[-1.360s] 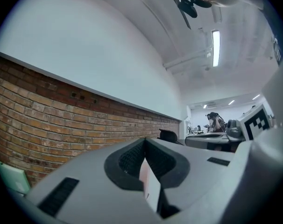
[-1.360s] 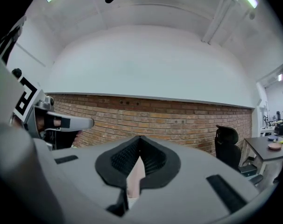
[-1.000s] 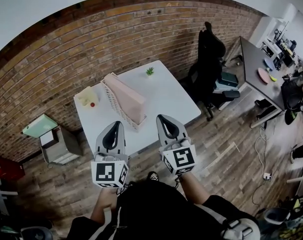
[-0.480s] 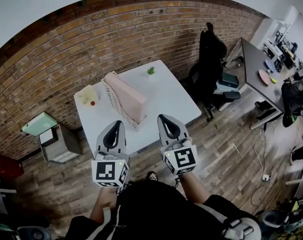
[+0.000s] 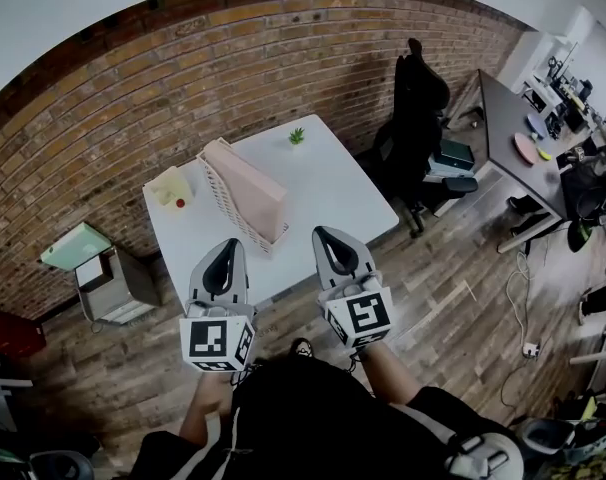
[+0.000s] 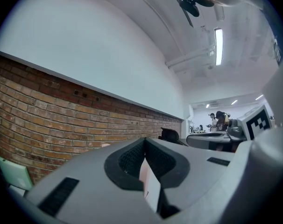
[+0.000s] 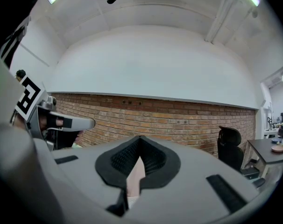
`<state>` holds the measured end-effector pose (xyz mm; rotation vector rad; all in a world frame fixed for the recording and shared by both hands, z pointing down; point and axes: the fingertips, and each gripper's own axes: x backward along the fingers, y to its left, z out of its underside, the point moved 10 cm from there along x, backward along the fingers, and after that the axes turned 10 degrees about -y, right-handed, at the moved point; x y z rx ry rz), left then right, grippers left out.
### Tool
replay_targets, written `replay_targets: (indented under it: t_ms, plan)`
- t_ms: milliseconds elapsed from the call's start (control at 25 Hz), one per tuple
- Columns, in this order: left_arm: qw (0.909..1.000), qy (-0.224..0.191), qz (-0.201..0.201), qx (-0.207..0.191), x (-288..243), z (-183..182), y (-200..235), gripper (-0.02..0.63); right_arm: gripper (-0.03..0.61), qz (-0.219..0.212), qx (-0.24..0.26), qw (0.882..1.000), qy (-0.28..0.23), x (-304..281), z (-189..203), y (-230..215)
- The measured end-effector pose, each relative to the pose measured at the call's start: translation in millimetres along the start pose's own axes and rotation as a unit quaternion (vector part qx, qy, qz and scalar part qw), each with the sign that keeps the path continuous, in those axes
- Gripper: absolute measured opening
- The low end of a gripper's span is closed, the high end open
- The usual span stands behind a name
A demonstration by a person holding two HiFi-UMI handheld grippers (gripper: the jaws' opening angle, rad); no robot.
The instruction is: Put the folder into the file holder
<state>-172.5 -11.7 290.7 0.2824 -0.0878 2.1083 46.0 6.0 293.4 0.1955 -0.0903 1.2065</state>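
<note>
a white surface (image 5: 333, 193) stands with its far left corner close to the brick wall (image 5: 133, 98). the pink folder (image 5: 248, 180) already stands in the white mesh file holder (image 5: 223, 203), leaning, its top edge rising above the mesh. the holder runs across the left half of the surface, from near the far edge toward the near edge. beside it, at the left edge, sits a pale yellow object (image 5: 170, 186) with something small and red against it. a little green plant (image 5: 297, 136) sits near the far edge. the rest of the right half of the surface is bare white out to its right corner.

both claws hang side by side over the near edge, pointing level toward the wall. the left claw (image 5: 228, 245) has its tips pressed together with nothing between them. its tip lies just short of the holder's near end in the head view. the right claw (image 5: 326, 234) is also closed tight and empty, lying to the right of the holder with bare surface ahead of it. in each gripper view a sliver of pink shows through the small gap below the meeting tips.

a black office chair (image 5: 415, 118) stands off the far right edge. beyond it, wooden floor (image 5: 453, 308) lies open up to a grey desk (image 5: 508, 133). a low cabinet (image 5: 113, 288) stands on the floor left of the surface, by the wall.
</note>
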Motion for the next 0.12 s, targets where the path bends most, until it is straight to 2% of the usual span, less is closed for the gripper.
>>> replay_targets:
  t_ms: [120]
  plan:
    - [1.0, 0.001, 0.0, 0.002, 0.6, 2.4, -3.1, 0.021, 0.008, -0.001, -0.001, 1.0, 0.0, 3.2, 2.4, -1.1]
